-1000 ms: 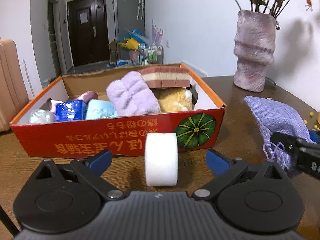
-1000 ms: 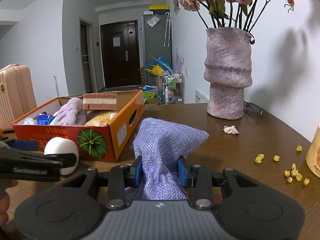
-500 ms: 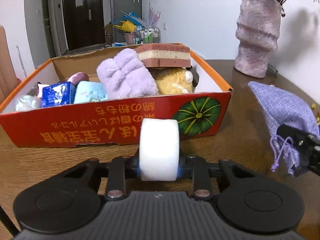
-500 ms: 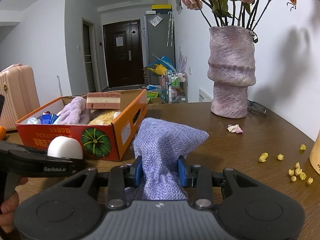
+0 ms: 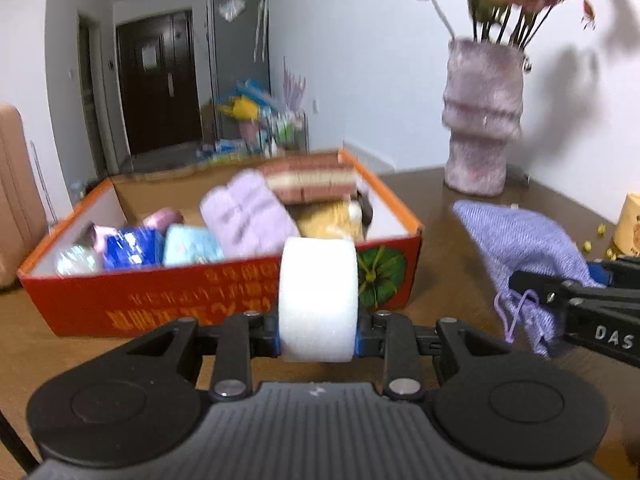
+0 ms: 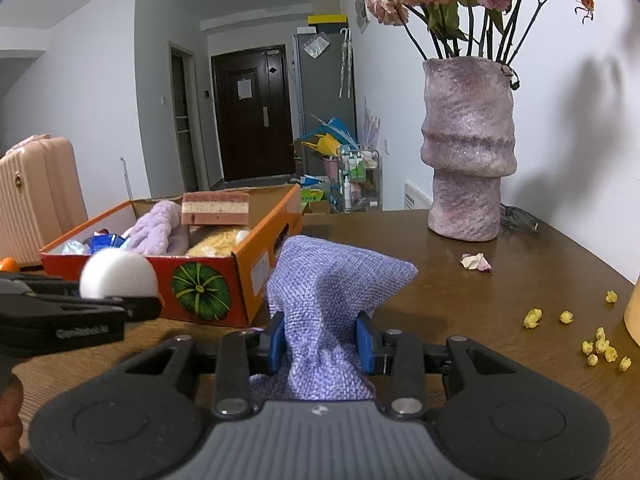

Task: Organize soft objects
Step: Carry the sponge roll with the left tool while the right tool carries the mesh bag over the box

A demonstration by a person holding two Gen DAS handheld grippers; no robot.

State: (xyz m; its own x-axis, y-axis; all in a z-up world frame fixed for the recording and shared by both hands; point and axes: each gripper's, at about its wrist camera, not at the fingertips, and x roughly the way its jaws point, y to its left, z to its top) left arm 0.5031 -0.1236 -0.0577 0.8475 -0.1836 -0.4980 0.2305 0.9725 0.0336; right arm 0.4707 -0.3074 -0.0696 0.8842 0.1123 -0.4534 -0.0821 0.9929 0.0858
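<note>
wooden table (image 6: 460, 300) | left tongs (image 5: 318, 332) clamped on white sponge (image 5: 318, 296) | right tongs (image 6: 322, 340) clamped on purple pouch (image 6: 332, 292)

The orange cardboard box (image 5: 200, 304) is packed at its right end, while bare floor shows at its far left corner (image 5: 160, 196).

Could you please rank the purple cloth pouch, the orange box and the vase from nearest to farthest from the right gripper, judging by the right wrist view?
1. purple cloth pouch, clamped in the right gripper.
2. orange box, ahead to the left.
3. vase, far back on the right.
</note>
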